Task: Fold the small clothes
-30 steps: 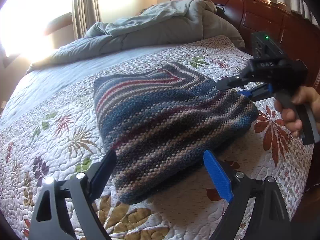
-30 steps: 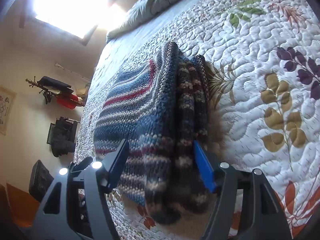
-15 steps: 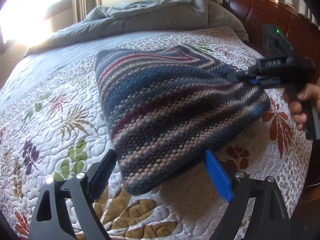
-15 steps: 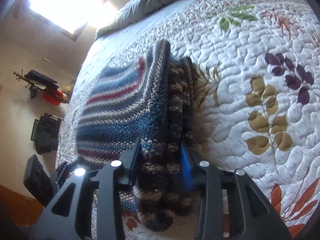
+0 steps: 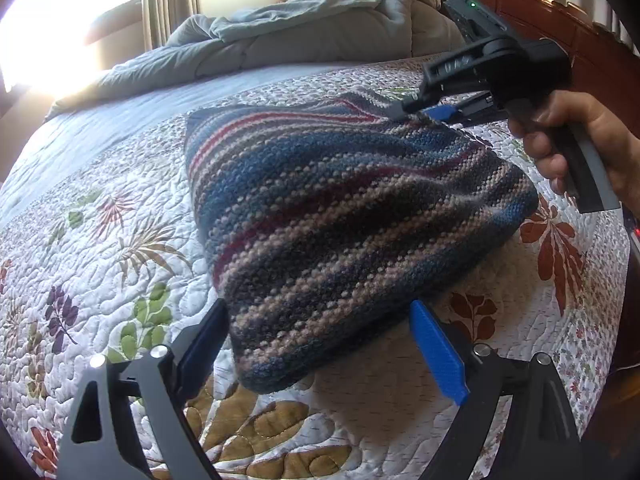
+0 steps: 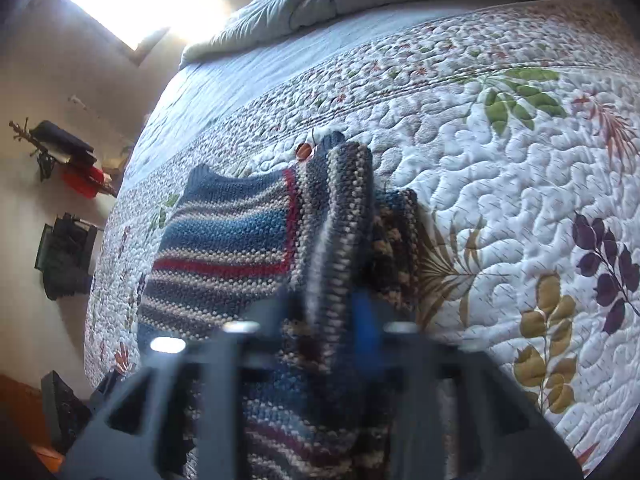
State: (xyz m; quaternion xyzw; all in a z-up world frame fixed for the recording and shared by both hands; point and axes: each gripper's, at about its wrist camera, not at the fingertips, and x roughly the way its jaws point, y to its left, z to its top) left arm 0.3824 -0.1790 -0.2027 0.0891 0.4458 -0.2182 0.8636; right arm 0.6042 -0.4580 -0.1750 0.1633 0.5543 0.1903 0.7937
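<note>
A striped knit sweater [image 5: 340, 200] in blue, tan and red lies folded on the floral quilt [image 5: 100, 240]. My left gripper [image 5: 320, 320] stands open at its near corner, and neither pad touches the knit. At the far right corner, my right gripper [image 5: 416, 110] is closing its jaws on the upper layer's edge, held by a hand [image 5: 580, 140]. In the right wrist view the right gripper [image 6: 328, 300] pinches a raised ridge of the sweater [image 6: 232, 240] between its pads, blurred by motion. The lower layers [image 6: 396, 240] lie to its right.
A rumpled grey duvet [image 5: 300, 36] is heaped at the head of the bed against the dark wooden headboard [image 5: 560, 12]. Bare quilt [image 6: 520, 160] spreads right of the sweater. Dark items hang on the wall [image 6: 64, 256] beyond the bed's left side.
The right gripper's jaws went from wide apart around the sweater's edge to pinched on it, and the gripped edge now stands raised. The left gripper stayed open near the front corner.
</note>
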